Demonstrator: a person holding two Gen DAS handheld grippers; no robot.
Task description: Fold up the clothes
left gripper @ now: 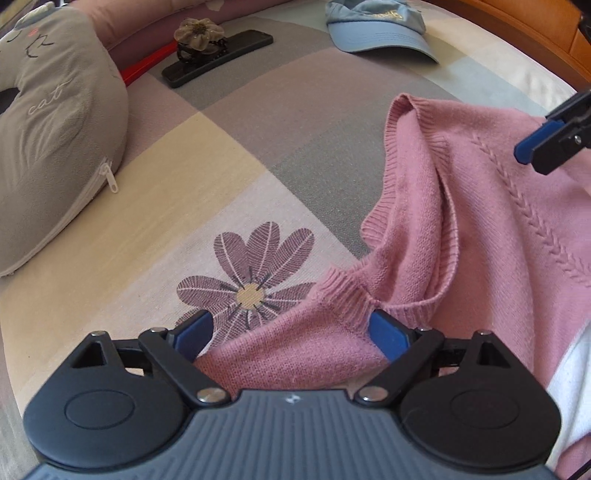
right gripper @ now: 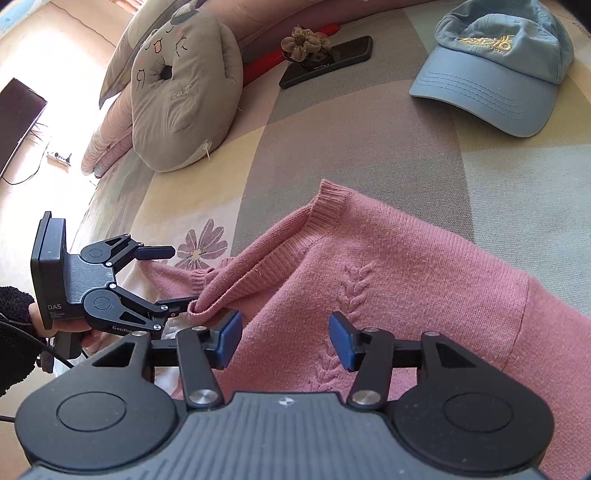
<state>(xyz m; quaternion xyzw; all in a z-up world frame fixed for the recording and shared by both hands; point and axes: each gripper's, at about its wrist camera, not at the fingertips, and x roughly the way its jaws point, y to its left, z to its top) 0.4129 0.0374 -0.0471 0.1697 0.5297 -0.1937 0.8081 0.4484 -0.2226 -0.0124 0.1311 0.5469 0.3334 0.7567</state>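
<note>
A pink knitted sweater lies on the patchwork bedspread, neck opening towards the left and a plaited rib down its front. My left gripper stands wide open at the sweater's near shoulder. Pink knit lies between its blue pads, which do not press on it. In the right wrist view the left gripper straddles that same ribbed edge, held by a hand in a dark fuzzy sleeve. My right gripper is open just over the sweater chest, beside the plait, gripping nothing. Its tips show at the left wrist view's right edge.
A grey cat cushion rests at the back left. A black phone with a fabric flower clip on it and a blue cap lie beyond the sweater. White cloth shows beside the sweater. A wooden bed frame is at far right.
</note>
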